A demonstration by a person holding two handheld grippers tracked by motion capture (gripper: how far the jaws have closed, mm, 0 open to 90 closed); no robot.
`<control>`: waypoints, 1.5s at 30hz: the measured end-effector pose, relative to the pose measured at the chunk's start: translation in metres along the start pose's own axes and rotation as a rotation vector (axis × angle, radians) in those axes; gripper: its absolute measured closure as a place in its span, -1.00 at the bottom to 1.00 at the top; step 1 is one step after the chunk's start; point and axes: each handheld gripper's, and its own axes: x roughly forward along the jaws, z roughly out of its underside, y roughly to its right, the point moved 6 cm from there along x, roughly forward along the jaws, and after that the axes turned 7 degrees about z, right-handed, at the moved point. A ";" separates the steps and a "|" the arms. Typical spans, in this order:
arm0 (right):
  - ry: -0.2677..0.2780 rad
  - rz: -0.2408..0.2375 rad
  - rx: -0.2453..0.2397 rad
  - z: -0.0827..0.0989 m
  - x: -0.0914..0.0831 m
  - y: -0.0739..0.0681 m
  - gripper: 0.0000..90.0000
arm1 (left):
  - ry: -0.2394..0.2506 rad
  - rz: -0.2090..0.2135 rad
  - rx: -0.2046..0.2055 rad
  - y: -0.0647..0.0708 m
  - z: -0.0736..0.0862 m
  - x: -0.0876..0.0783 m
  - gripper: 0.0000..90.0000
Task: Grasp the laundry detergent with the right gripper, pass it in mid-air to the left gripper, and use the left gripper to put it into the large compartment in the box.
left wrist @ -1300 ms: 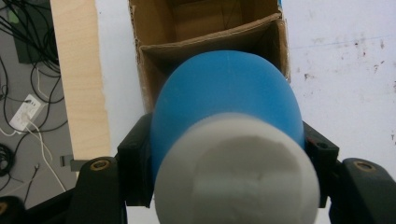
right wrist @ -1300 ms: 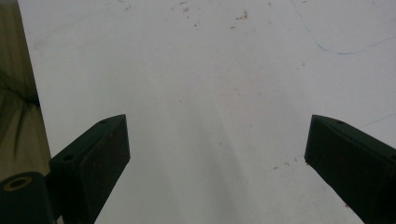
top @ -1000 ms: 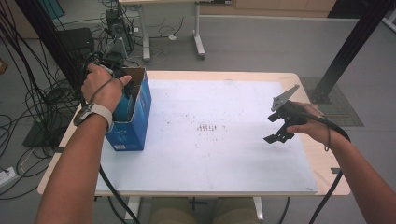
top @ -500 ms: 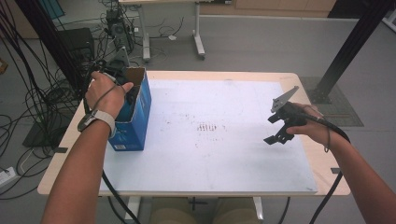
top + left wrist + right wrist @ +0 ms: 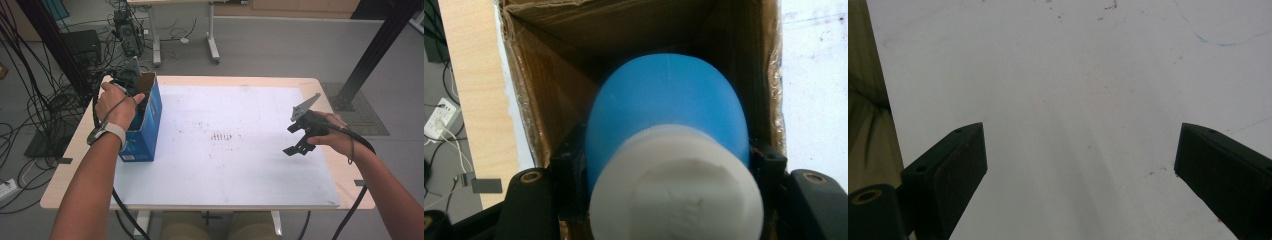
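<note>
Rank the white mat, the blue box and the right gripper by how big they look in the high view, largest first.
1. white mat, covering most of the table.
2. blue box, standing open-topped at the mat's left edge.
3. right gripper, held over the mat with open jaws; it sits nearer the camera than the surface, yet looks clearly smallest.
</note>
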 end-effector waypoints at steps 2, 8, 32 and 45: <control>-0.001 -0.002 0.002 0.000 0.001 0.000 -0.85 | -0.003 0.002 -0.001 0.000 0.001 0.002 -0.18; -0.001 -0.005 -0.003 0.000 0.002 0.000 -0.85 | -0.014 0.003 0.003 -0.001 0.002 0.008 -0.18; -0.005 -0.008 -0.003 0.000 0.003 -0.001 -0.85 | -0.011 0.000 0.011 -0.001 0.002 0.010 -0.18; -0.007 -0.007 0.002 0.000 0.002 -0.002 -0.85 | -0.016 -0.002 0.010 -0.001 0.002 0.010 -0.18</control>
